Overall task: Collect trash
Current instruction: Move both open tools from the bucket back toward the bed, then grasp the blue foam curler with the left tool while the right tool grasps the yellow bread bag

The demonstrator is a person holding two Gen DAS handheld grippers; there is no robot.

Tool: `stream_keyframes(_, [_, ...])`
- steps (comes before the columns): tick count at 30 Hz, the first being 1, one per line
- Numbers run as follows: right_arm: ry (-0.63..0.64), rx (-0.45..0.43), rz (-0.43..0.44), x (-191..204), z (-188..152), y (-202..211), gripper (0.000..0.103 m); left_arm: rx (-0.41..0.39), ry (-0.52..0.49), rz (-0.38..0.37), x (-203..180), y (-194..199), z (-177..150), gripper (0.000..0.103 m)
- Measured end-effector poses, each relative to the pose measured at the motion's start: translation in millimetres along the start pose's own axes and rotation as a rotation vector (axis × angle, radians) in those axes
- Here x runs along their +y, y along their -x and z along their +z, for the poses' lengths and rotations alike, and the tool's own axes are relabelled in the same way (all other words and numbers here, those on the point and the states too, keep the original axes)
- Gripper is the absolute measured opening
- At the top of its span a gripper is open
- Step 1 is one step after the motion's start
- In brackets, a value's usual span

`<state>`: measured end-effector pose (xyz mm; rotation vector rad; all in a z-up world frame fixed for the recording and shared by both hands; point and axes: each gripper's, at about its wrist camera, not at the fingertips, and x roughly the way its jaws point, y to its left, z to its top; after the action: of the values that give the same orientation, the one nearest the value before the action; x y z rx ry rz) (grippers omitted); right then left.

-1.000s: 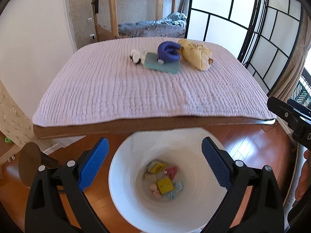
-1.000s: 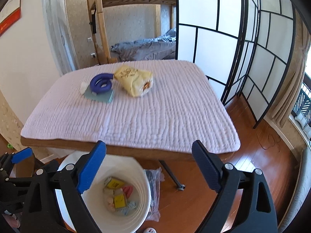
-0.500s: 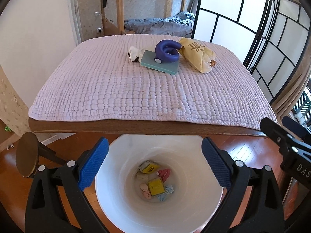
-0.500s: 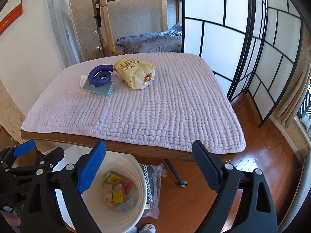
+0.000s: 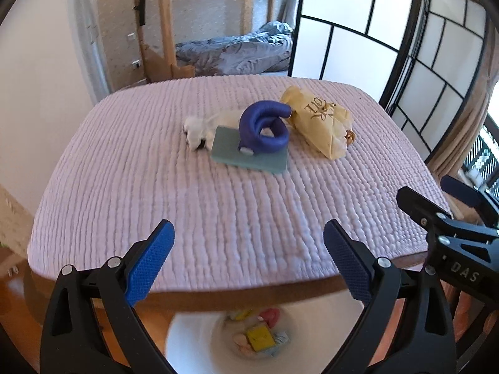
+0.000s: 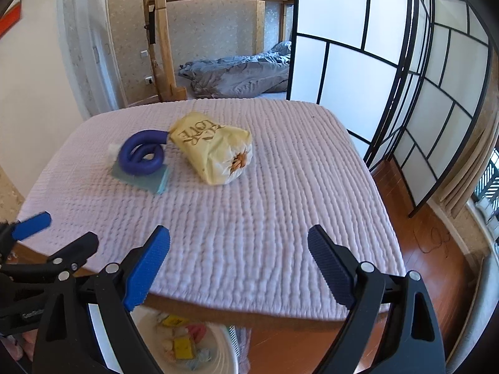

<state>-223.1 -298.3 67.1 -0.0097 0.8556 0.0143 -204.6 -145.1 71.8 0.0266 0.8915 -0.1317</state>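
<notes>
On the quilted surface [image 5: 237, 205]: one yellow bag [image 5: 318, 124], one blue coiled tube [image 5: 265, 127], one green pad [image 5: 249, 155], one white crumpled scrap [image 5: 196, 127]. Below the edge, one white bin [image 5: 199, 336] holding several wrappers [image 5: 259, 333]. Left hand-held gripper [image 5: 249, 265] and right hand-held gripper [image 6: 238, 266] both spread wide, empty.

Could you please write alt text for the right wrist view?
The open, empty right gripper hangs over a pink quilted table holding a yellow bag and a blue coiled tube; below, a white bin holds trash.

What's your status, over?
Left gripper and right gripper open, empty. Yellow bag on table; white bin holds wrappers. Nothing blocking.
</notes>
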Motion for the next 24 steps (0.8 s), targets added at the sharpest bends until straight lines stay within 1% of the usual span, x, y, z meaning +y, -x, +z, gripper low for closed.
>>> stream_keyframes(4, [0.022, 0.027, 0.014, -2.5, 11.9, -20.6, 0.089, 0.005, -0.02, -0.017, -2.0, -12.9, 14.1, 0.097])
stream_keyframes(8, [0.059, 0.038, 0.044, -2.7, 29.4, -42.3, 0.089, 0.007, -0.009, -0.005, -3.7, -28.9, 29.7, 0.097])
stream_keyframes(10, [0.072, 0.05, 0.084, -5.4, 39.7, -54.6, 0.089, 0.01, 0.009, 0.005, -2.8, -36.4, 37.5, 0.097])
stream_keyframes(14, [0.114, 0.051, 0.151, -7.7, 58.6, -74.1, 0.089, 0.013, 0.054, -0.028, 2.2, -47.7, 49.8, 0.097])
stream_keyframes(16, [0.141, 0.054, 0.181, -6.5, 67.5, -85.5, 0.089, 0.011, 0.064, -0.027, 2.9, -53.0, 55.9, 0.097])
stream_keyframes(18, [0.184, 0.056, 0.191, -2.3, 71.7, -95.6, 0.089, 0.008, 0.065, -0.017, 2.6, -56.3, 60.5, 0.097])
stream_keyframes(22, [0.26, 0.053, 0.217, 8.8, 75.2, -112.2, 0.089, 0.005, 0.114, -0.047, 7.1, -59.5, 70.2, 0.097])
stream_keyframes(24, [0.283, 0.046, 0.224, 13.6, 76.5, -117.4, 0.089, 0.004, 0.109, -0.042, 6.4, -62.3, 74.4, 0.096])
